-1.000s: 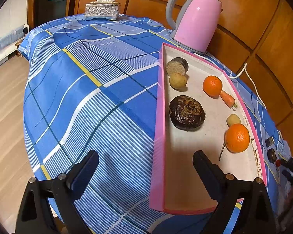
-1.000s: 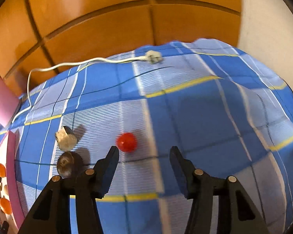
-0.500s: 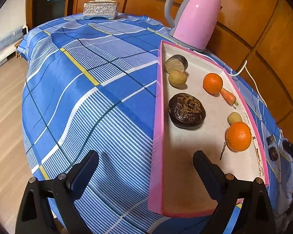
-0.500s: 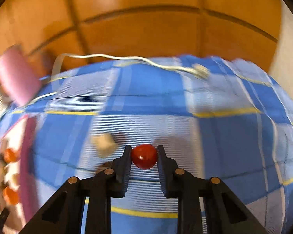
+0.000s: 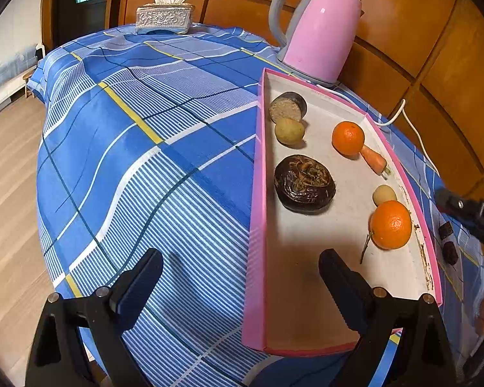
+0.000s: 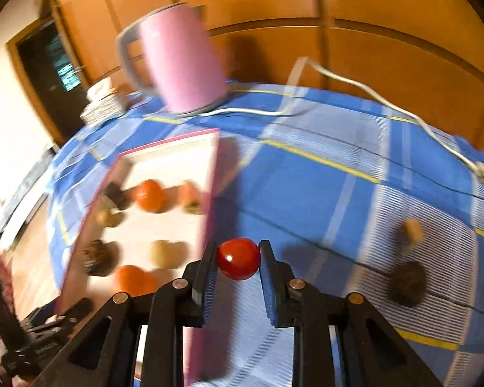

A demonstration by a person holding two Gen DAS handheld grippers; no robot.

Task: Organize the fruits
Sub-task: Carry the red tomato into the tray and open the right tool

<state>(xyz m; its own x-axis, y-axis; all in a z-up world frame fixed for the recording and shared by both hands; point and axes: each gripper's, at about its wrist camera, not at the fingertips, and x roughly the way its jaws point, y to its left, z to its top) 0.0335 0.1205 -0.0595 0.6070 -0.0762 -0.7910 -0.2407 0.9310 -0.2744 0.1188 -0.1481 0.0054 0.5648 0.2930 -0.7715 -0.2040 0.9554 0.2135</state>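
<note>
We saw tray (image 5: 256, 193) on tablecloth (image 5: 145, 161), kettle (image 5: 316, 29) behind tray's far end, tissue box (image 5: 163, 16) far left. In tray we saw two oranges (image 5: 391, 224) along right wall, carrot (image 5: 374, 159) between them. We held tomato (image 6: 238, 258) just right of tray.

No writing, label, brand, number or sign can be read in either view. The pink kettle (image 5: 319, 29) at the far edge of the table (image 5: 145, 167) has a plain, unmarked side. The silver tissue box (image 5: 163, 19) at the far corner shows only an embossed pattern, no letters. The pink-rimmed tray (image 5: 256, 193) shows bare walls and a bare floor with no print. The black part of the other hand-held gripper (image 5: 474, 216) at the right edge bears a small pale mark, too small to make out. The right wrist view is blurred by motion, so nothing there is legible.
</note>
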